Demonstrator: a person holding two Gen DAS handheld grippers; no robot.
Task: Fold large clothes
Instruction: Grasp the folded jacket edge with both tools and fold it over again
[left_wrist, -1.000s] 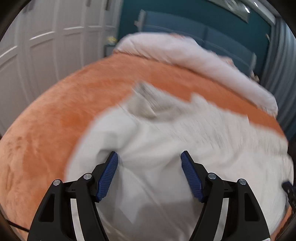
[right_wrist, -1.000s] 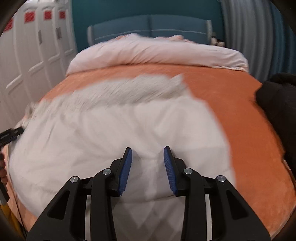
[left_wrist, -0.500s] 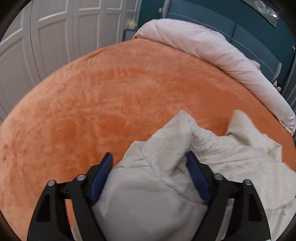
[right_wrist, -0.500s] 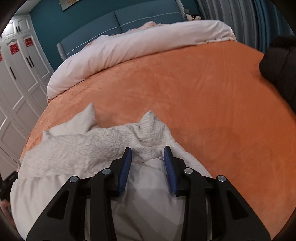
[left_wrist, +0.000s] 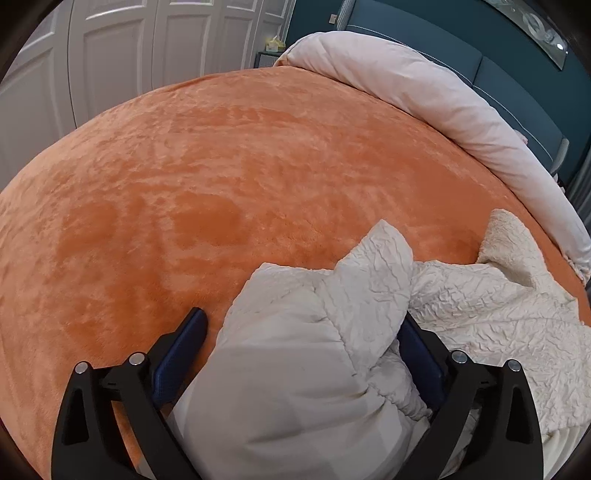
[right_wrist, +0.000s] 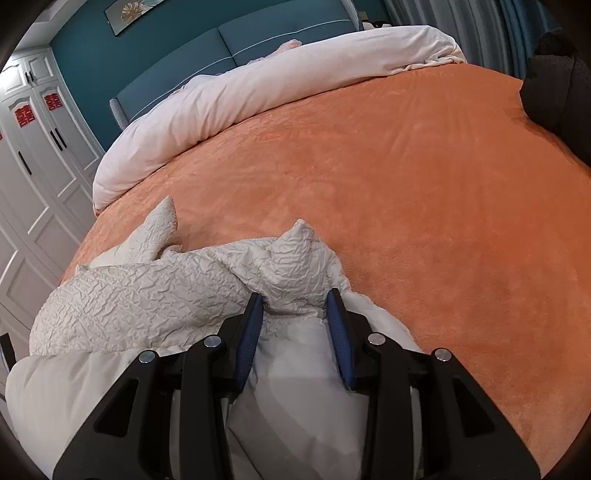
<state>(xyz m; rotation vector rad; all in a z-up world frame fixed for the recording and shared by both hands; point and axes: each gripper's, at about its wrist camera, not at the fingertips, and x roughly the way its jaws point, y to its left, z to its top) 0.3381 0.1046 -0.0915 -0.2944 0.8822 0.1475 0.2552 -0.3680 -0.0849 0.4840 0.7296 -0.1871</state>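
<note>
Cream garment (left_wrist: 295, 369), a large padded piece with a crinkled quilted face and a smooth lining, lies bunched on the orange blanket (left_wrist: 221, 184) right under both tools, its near bulk filling the space between each pair of fingers. At the left gripper (left_wrist: 303, 332) the jaws have just been opening and stand spread wide; a clear strip of blanket shows between the left pad and the cloth, so this end looks let go, though the far pad is half hidden by a fold. At the right gripper (right_wrist: 295, 317) the blue pads are drawn in against a puckered wad of the same garment (right_wrist: 295, 369), which looks pinched and held. Just ahead of the fingertips two crumpled points of the fabric stick up, and a loose flap (right_wrist: 155, 229) trails off to the left of the right tool. As I judge it, the risk is an uneven fold: with one end freed and the other clamped, any pull from the right would drag the heap askew, and the slippery lining could slide out of a shallow pinch. Beyond the cloth the blanket runs bare, so nothing blocks a spread forward. Farther off, a pale duvet (right_wrist: 258, 92) is rolled back against the blue headboard (right_wrist: 258, 33), a dark bundle (right_wrist: 554, 74) sits far right, and white wardrobe doors (left_wrist: 110, 55) stand to the left.
</note>
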